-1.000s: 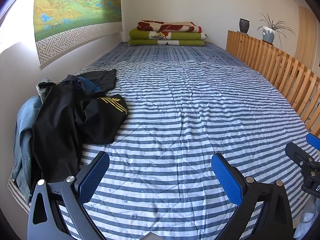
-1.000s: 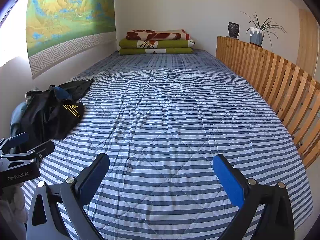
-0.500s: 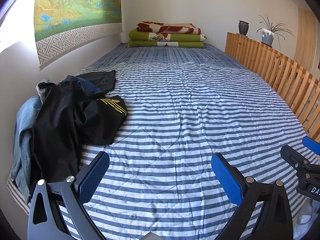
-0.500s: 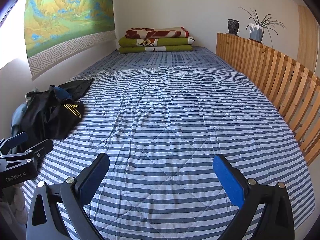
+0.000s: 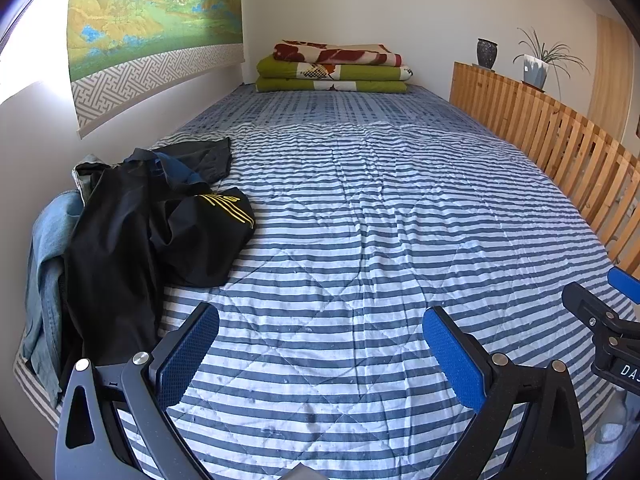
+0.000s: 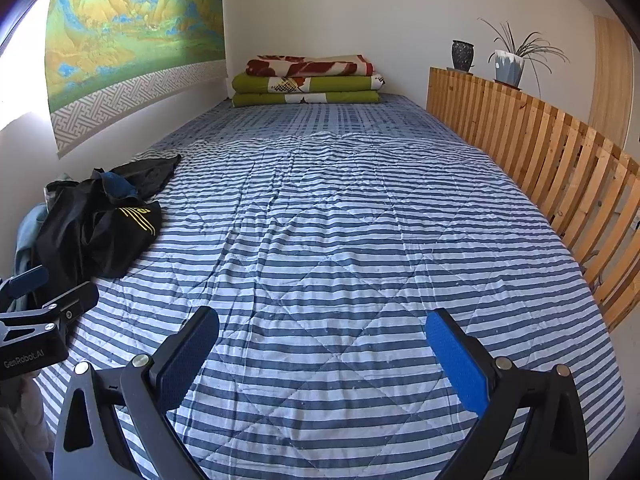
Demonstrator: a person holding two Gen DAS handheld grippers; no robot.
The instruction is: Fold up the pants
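Pants (image 5: pixel 132 240), black and crumpled, perhaps several garments, lie at nine o'clock on the bed (image 5: pixel 380 220). Left gripper (image 5: pixel 320 344) and right gripper (image 6: pixel 322 346) hover, jaws apart, empty.

Before me a striped quilt (image 5: pixel 360 240), folded blankets (image 5: pixel 332 68) top centre, potted plant (image 5: pixel 536 68) upper right, landscape scroll (image 5: pixel 152 20) upper left

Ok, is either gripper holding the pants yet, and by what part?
Nothing is held. The left gripper and right gripper are both open over the bed; the pants lie untouched by the wall.
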